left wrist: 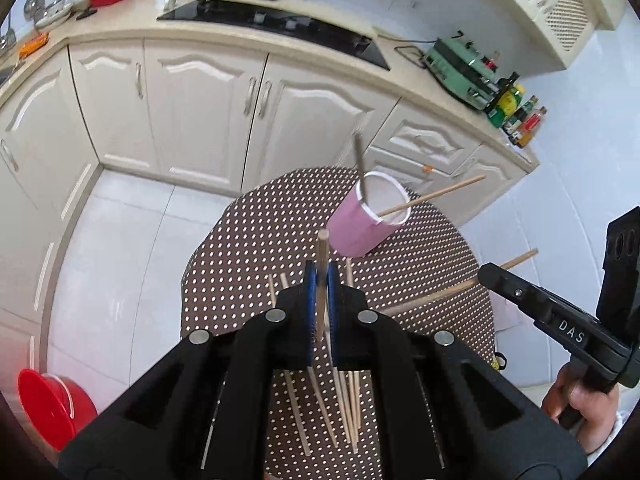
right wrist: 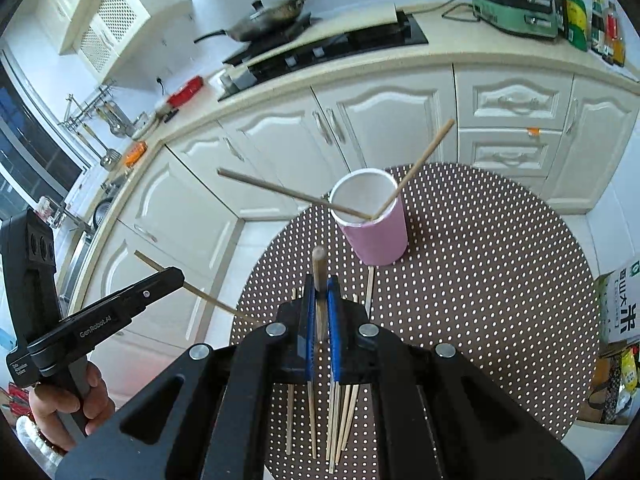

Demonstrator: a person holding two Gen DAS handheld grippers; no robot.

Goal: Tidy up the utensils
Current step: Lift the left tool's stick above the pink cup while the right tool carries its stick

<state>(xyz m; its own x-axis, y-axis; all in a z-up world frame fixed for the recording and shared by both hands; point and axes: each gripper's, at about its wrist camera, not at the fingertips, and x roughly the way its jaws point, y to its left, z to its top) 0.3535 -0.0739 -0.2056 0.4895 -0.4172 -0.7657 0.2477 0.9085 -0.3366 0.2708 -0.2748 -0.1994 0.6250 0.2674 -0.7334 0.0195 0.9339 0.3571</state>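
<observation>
A pink cup point(left wrist: 360, 228) point(right wrist: 380, 240) stands on the round dotted table point(left wrist: 248, 248) point(right wrist: 480, 260), with two chopsticks point(left wrist: 432, 196) point(right wrist: 424, 160) leaning in it. Above the table, short of the cup, my left gripper point(left wrist: 320, 270) point(right wrist: 178, 276) is shut on one wooden chopstick point(left wrist: 322, 248) point(right wrist: 208, 298). My right gripper point(right wrist: 320, 282) point(left wrist: 482, 272) is likewise shut on another chopstick point(right wrist: 319, 264) point(left wrist: 432, 294). Several loose chopsticks point(left wrist: 344, 400) point(right wrist: 340, 412) lie on the cloth beneath both grippers.
White cabinets point(left wrist: 200, 112) and a counter with a black hob point(left wrist: 272, 20) run behind the table. A red bucket point(left wrist: 48, 408) sits on the floor at left. A green appliance point(right wrist: 516, 4) and bottles point(right wrist: 576, 16) stand on the counter; a rice bag point(right wrist: 624, 304) is at right.
</observation>
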